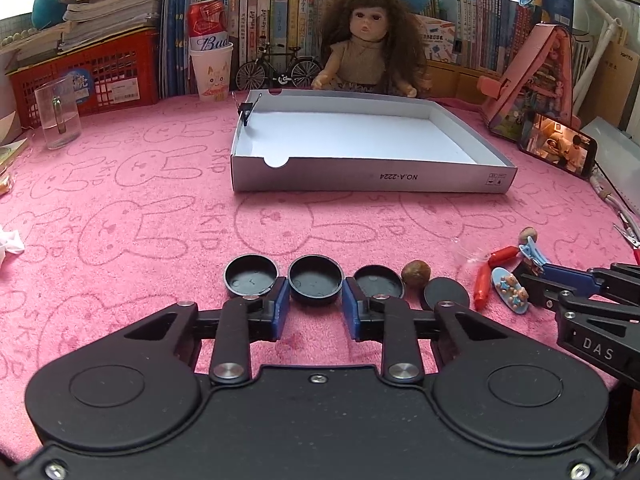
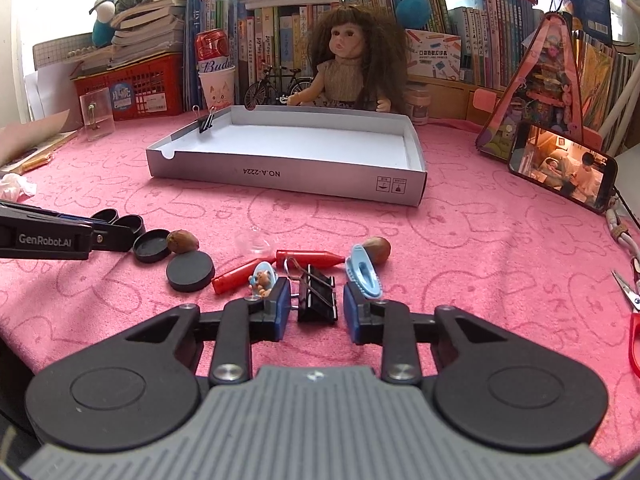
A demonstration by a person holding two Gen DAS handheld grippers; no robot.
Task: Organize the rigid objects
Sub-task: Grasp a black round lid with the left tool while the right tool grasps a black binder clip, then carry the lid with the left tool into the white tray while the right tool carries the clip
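My left gripper [image 1: 316, 294] is shut on the middle black cap [image 1: 316, 282], its blue pads pressing both sides. Two more black caps [image 1: 251, 276] [image 1: 378, 281], a flat black disc [image 1: 446, 292] and a nut [image 1: 416, 274] lie beside it. My right gripper [image 2: 316, 304] is shut on a black binder clip [image 2: 318, 300] on the pink cloth. Around it lie a bear hair clip [image 2: 262, 280], a blue hair clip [image 2: 366, 274], two red crayons [image 2: 310, 258] and another nut [image 2: 378, 250]. The white box [image 2: 280, 176] stands farther back, with one binder clip [image 2: 206, 122] on its left wall.
A phone [image 2: 562, 172] leans at the right and red scissors [image 2: 632, 308] lie at the right edge. A doll [image 1: 366, 48], a toy bicycle and books line the back. A clear cup [image 1: 58, 114] and a crumpled tissue [image 1: 10, 240] sit at the left.
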